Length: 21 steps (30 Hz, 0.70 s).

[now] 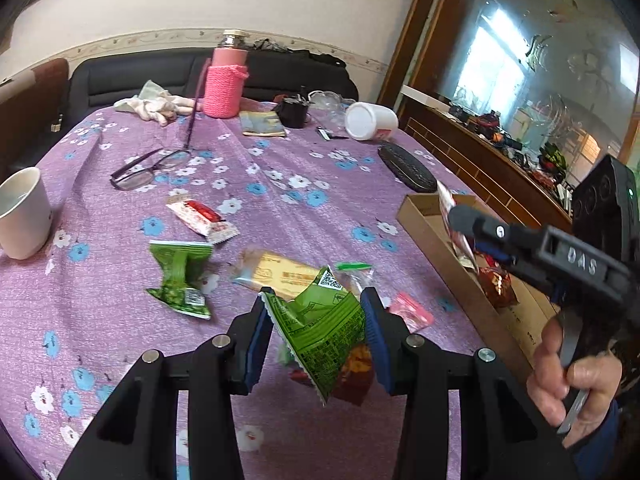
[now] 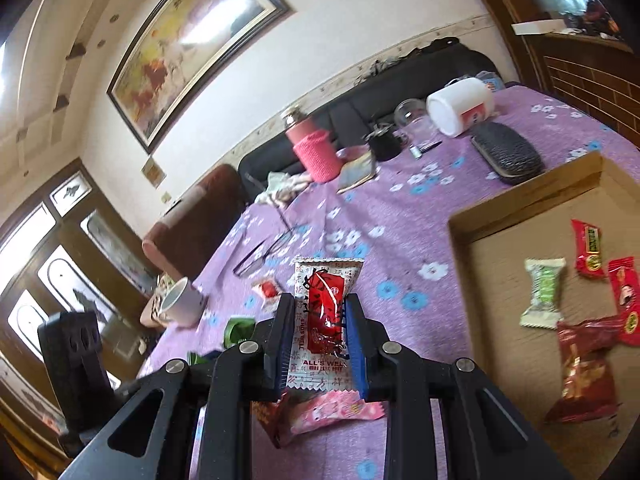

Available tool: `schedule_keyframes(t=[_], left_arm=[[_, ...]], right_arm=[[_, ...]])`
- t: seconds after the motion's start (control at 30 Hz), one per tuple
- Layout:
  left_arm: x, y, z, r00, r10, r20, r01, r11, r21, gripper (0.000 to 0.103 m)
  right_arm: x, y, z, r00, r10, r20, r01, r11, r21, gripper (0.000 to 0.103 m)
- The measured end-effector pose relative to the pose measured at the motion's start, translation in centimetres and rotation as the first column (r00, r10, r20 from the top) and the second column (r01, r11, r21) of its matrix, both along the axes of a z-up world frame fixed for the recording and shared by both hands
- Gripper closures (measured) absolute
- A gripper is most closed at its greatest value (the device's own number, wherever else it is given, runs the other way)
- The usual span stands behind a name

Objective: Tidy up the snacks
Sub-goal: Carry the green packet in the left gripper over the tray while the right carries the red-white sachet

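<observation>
My left gripper (image 1: 316, 320) is clamped on one green snack packet (image 1: 320, 328), its crinkled wrapper pinched between the two blue pads and lifted off the purple floral tablecloth (image 1: 280, 160). My right gripper (image 2: 320, 340) is clamped on one white-and-red candy packet (image 2: 326, 320), which stands upright between the pads, above the cloth beside the cardboard box lid (image 2: 520, 204).

Still lying on the cloth in the left wrist view I count one more green packet (image 1: 180, 276), one white-and-red candy packet (image 1: 202, 218), one yellow wafer bar in clear wrap (image 1: 280, 272) and one pink packet (image 1: 412, 312). A dark red packet peeks out under the green one I hold; I cannot tell how many lie beneath it.

Inside the box lid, the right wrist view shows four snacks: one pale green candy (image 2: 544, 294), two bright red packets (image 2: 590, 254) lying side by side, and one dark red packet (image 2: 586, 368) nearest me.

Farther off on the table sit one white mug (image 1: 24, 216), one pair of glasses (image 1: 148, 168), one pink knit-sleeved bottle (image 1: 226, 80), one white jar on its side (image 1: 370, 120) and one black glasses case (image 1: 408, 168).
</observation>
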State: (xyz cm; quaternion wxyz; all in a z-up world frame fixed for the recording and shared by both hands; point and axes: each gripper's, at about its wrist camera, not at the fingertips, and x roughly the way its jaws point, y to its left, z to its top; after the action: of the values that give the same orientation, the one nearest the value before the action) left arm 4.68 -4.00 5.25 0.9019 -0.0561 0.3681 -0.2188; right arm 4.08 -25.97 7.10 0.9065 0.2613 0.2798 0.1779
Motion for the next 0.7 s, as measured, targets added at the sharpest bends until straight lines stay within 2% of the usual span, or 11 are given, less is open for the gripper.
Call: schedule_keyframes(t=[0.27, 0.4, 0.57, 0.7], left_arm=[[-0.4, -1.3, 0.1, 1.000, -0.008, -0.016, 0.008, 1.000, -0.015, 0.061], [-0.7, -2.7, 1.1, 1.000, -0.020, -0.002, 0.020, 1.000, 0.001, 0.061], [-1.0, -6.6, 2.2, 0.996, -0.089, -0.012, 0.089, 0.996, 0.007, 0.061], [-1.0, -11.1, 3.0, 0.987, -0.160, -0.012, 0.160, 0.987, -0.003, 0.061]], right_arm=[[0.1, -2.5, -0.1, 0.997, -0.077, -0.024, 0.078, 0.997, 0.025, 0.077], [-0.1, -4.7, 0.0, 0.990, -0.136, -0.034, 0.138, 0.989, 0.051, 0.077], [-0.4, -7.8, -0.1, 0.975, -0.213, -0.071, 0.218, 0.972, 0.083, 0.077], [-1.1, -10.7, 0.0, 0.952, -0.292, -0.092, 0.299, 0.951, 0.075, 0.077]])
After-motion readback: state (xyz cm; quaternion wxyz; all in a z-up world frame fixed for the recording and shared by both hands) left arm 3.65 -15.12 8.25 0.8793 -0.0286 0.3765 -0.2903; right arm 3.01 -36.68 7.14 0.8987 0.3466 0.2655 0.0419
